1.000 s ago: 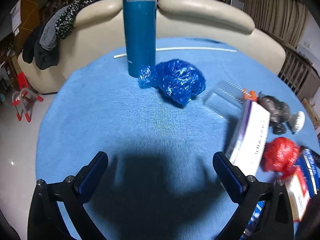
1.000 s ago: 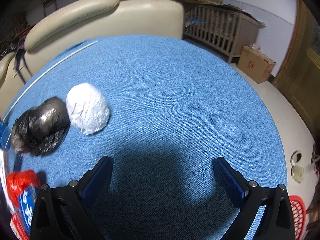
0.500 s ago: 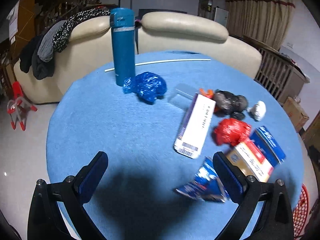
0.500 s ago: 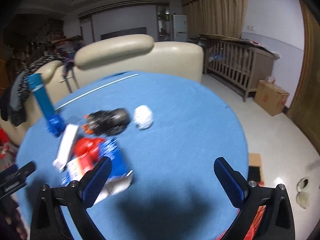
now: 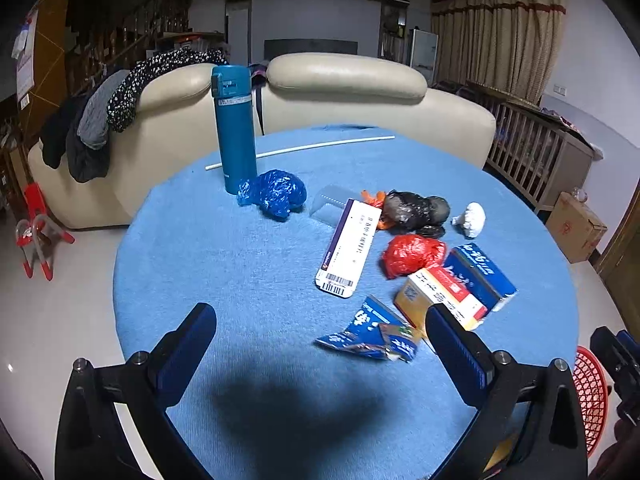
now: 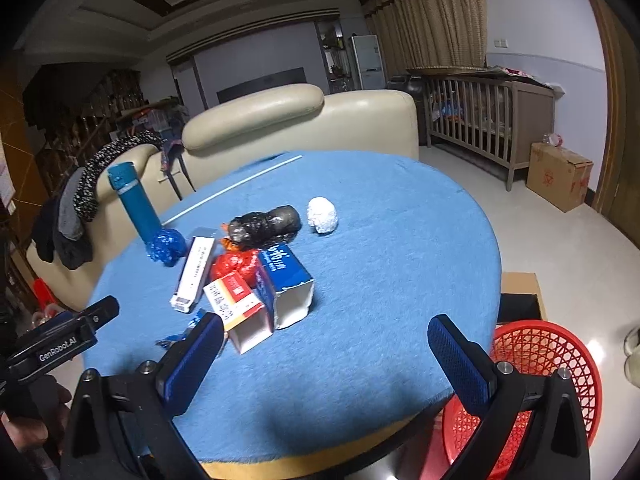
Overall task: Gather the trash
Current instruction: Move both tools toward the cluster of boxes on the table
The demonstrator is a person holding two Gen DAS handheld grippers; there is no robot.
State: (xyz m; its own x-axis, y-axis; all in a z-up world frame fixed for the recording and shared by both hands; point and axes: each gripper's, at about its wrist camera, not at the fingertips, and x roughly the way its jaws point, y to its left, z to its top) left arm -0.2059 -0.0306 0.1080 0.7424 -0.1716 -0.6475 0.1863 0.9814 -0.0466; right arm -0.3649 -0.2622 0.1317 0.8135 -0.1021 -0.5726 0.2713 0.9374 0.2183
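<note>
The left black two-finger tool with blue pads (image 5: 320,344) hovers above the round blue-clothed worktop (image 5: 240,264), jaws spread wide and empty. The right black two-finger tool with blue pads (image 6: 324,354) hangs likewise, wide apart, gripping nothing.

- Crumpled blue bag (image 5: 273,195), black bag (image 5: 414,209), red bag (image 5: 412,253) and white wad (image 5: 472,219) lie mid-bench.
- White carton (image 5: 349,248), two open boxes (image 6: 264,292) and a torn blue wrapper (image 5: 370,334) lie beside them.
- Red basket (image 6: 560,364) stands on the floor.

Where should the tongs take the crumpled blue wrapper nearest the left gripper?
Grip the blue wrapper across its raised, crumpled middle, coming from above with the left gripper. It lies low on the table, so a side approach would probably only push it along. Both tongs stand open.
</note>
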